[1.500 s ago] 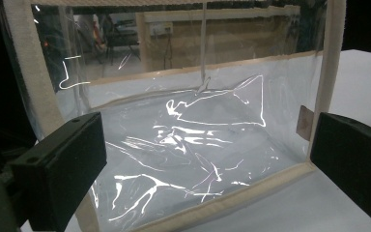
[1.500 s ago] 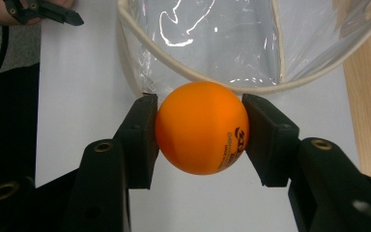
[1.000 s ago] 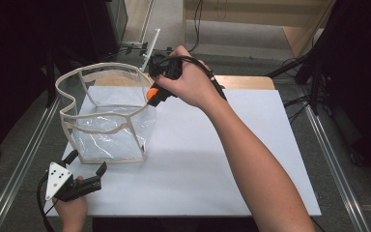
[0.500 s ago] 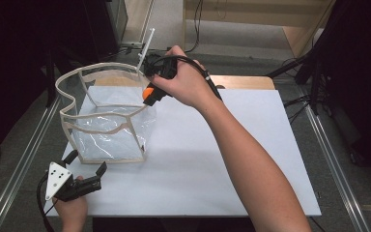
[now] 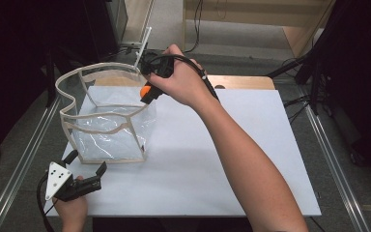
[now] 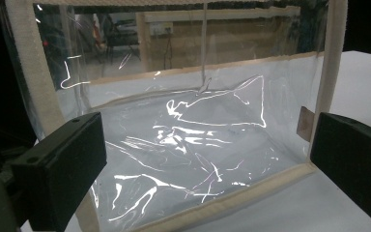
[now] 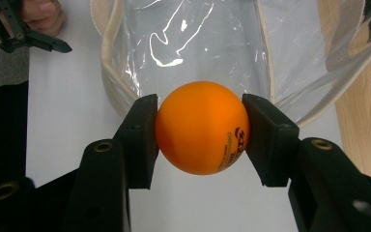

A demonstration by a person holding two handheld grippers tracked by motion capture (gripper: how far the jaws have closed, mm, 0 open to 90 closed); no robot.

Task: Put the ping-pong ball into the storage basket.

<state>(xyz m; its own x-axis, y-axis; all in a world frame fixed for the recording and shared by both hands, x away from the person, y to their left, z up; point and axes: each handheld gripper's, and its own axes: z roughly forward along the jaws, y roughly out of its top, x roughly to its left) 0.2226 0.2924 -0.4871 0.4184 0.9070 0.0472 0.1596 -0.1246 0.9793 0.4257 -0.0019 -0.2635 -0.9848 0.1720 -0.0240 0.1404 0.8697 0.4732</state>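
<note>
The setting is a laboratory or test workspace. A flat white tabletop sits inside a frame of bare aluminium rails, black cables run across the grey carpeted floor, and dark equipment racks stand beside a light wooden panel.

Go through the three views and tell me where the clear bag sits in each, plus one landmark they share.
High view: the clear bag stands left of centre on the white table.
Left gripper view: it stands close ahead, between and beyond the open jaws.
Right gripper view: its open mouth lies at the top, behind the orange ball.
Shared landmark: the bag's beige trim.
</note>
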